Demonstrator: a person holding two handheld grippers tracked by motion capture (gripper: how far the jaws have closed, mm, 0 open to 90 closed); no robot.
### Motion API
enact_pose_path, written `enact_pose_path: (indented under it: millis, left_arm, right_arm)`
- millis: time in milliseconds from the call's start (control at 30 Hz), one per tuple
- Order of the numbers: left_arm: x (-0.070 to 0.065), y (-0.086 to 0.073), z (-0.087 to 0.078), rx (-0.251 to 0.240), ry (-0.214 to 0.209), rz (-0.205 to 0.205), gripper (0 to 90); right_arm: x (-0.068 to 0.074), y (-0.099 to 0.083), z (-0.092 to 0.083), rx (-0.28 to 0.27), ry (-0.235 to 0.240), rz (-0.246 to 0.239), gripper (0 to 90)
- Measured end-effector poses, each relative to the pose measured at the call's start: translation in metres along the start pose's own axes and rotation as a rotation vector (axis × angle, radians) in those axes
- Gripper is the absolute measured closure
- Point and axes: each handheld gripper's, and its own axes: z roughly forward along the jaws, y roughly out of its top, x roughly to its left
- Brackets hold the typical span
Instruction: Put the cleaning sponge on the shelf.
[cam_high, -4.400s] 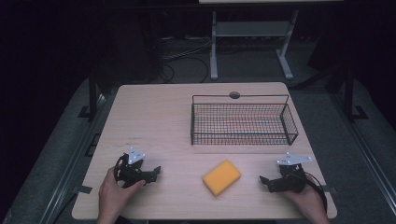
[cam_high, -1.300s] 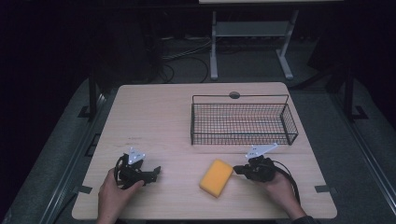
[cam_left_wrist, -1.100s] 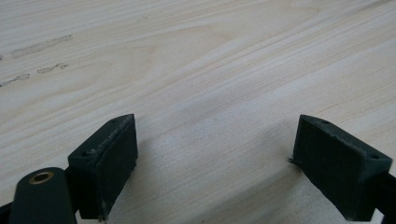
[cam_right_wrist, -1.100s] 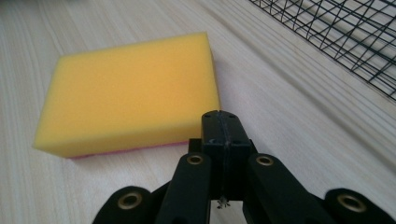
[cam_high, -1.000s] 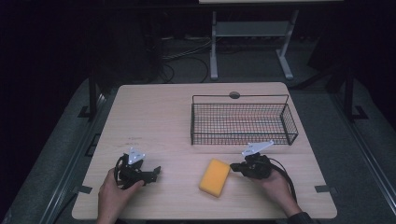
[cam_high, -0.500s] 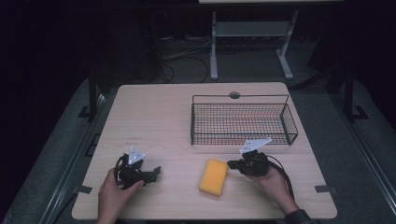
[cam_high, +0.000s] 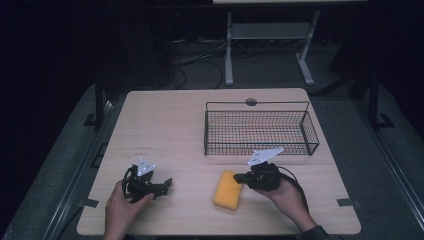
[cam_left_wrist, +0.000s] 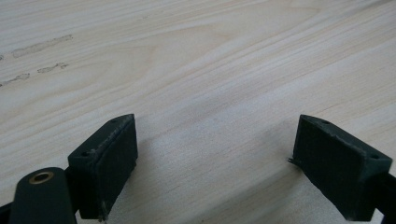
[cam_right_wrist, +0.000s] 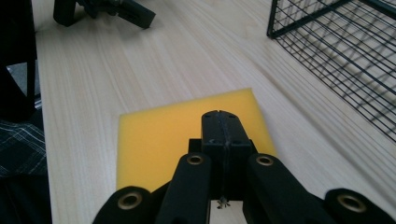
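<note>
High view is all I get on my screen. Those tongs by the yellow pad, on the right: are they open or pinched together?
Observer: Pinched together. In the right gripper view the right tongs have their jaws pressed flat against each other, with nothing between them, above the yellow sponge.
Operator: And the other tongs, on the left?
Observer: The left tongs are wide open, with only bare table between the jaws.
Operator: Is anything inside that wire basket?
Observer: The part of the wire basket that the right gripper view shows up close holds only the wood beneath its mesh.
</note>
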Motion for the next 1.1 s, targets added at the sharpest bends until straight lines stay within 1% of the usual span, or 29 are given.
enact_pose_path:
  millis: [100, 200, 233, 300, 367, 400, 433, 533, 600, 667, 700, 733, 767, 933, 1100]
  left_arm:
    - [0.000, 0.000, 0.000, 0.000, 0.000, 0.000, 12.9]
    - [0.000, 0.000, 0.000, 0.000, 0.000, 0.000, 12.9]
    - [0.000, 0.000, 0.000, 0.000, 0.000, 0.000, 12.9]
    - [0.000, 0.000, 0.000, 0.000, 0.000, 0.000, 12.9]
    - [0.000, 0.000, 0.000, 0.000, 0.000, 0.000, 12.9]
    - [0.000, 0.000, 0.000, 0.000, 0.000, 0.000, 12.9]
    - [0.000, 0.000, 0.000, 0.000, 0.000, 0.000, 12.9]
    - [0.000, 0.000, 0.000, 0.000, 0.000, 0.000, 12.9]
    - [0.000, 0.000, 0.000, 0.000, 0.000, 0.000, 12.9]
    - [0.000, 0.000, 0.000, 0.000, 0.000, 0.000, 12.9]
    - [0.000, 0.000, 0.000, 0.000, 0.000, 0.000, 12.9]
    - [0.000, 0.000, 0.000, 0.000, 0.000, 0.000, 12.9]
    - [0.000, 0.000, 0.000, 0.000, 0.000, 0.001, 12.9]
    - [0.000, 0.000, 0.000, 0.000, 0.001, 0.000, 12.9]
    - [0.000, 0.000, 0.000, 0.001, 0.001, 0.001, 12.9]
  right_arm:
    - [0.003, 0.003, 0.003, 0.005, 0.007, -0.004, 89.5]
    - [0.008, 0.007, 0.008, 0.009, 0.017, -0.018, 89.5]
    - [0.012, 0.010, 0.012, 0.014, 0.030, -0.030, 89.5]
    - [0.014, 0.011, 0.013, 0.015, 0.032, -0.033, 89.5]
    - [0.020, 0.016, 0.022, 0.026, 0.050, -0.052, 89.5]
    - [0.020, 0.016, 0.022, 0.026, 0.050, -0.052, 89.5]
    - [0.025, 0.018, 0.028, 0.034, 0.059, -0.062, 89.5]
    - [0.029, 0.020, 0.032, 0.039, 0.067, -0.065, 89.5]
    - [0.034, 0.023, 0.041, 0.051, 0.080, -0.072, 89.5]
    - [0.036, 0.024, 0.043, 0.053, 0.085, -0.080, 89.5]
    - [0.039, 0.025, 0.049, 0.063, 0.091, -0.089, 89.5]
    - [0.039, 0.025, 0.049, 0.063, 0.091, -0.089, 89.5]
    - [0.042, 0.026, 0.056, 0.076, 0.097, -0.098, 89.5]
    - [0.046, 0.025, 0.064, 0.104, 0.101, -0.123, 89.5]
    - [0.046, 0.020, 0.066, 0.125, 0.103, -0.121, 89.5]
